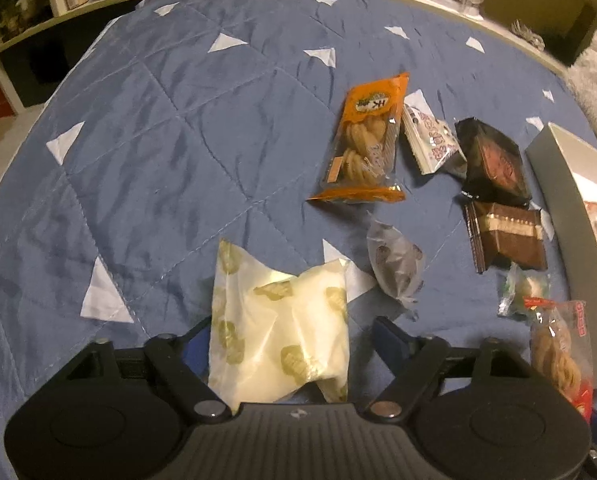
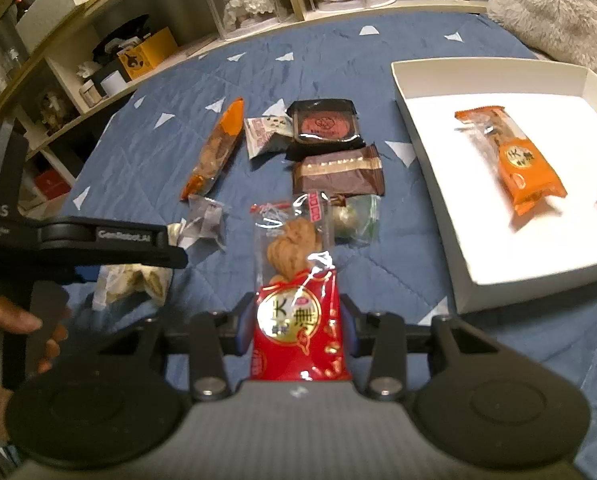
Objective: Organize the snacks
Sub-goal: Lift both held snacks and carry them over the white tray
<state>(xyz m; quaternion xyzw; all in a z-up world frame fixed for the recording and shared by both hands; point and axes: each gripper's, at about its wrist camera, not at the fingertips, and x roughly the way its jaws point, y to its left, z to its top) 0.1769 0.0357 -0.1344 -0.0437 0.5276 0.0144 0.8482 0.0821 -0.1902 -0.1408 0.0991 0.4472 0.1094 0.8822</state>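
Between the fingers of my left gripper (image 1: 290,328) lies a cream packet (image 1: 278,320) with yellowish prints, flat on the blue quilt. The right finger (image 1: 386,338) stands clear of the packet's edge, so the jaws are open around it. My right gripper (image 2: 296,328) is shut on a red packet of twisted pastry (image 2: 298,320), its clear top end pointing away from me. The white box (image 2: 430,152) at the right holds an orange packet (image 2: 526,172). On the quilt lie another orange packet (image 1: 362,140), a white packet (image 1: 430,140), a black one (image 1: 494,160) and a brown one (image 1: 506,236).
A grey translucent packet (image 1: 394,268) and a small green-clear one (image 1: 522,288) lie near my grippers. A person's hand (image 2: 18,320) holds the left gripper's handle. Shelves (image 2: 98,60) line the quilt's far edge and a fluffy cushion (image 2: 558,12) sits behind the box.
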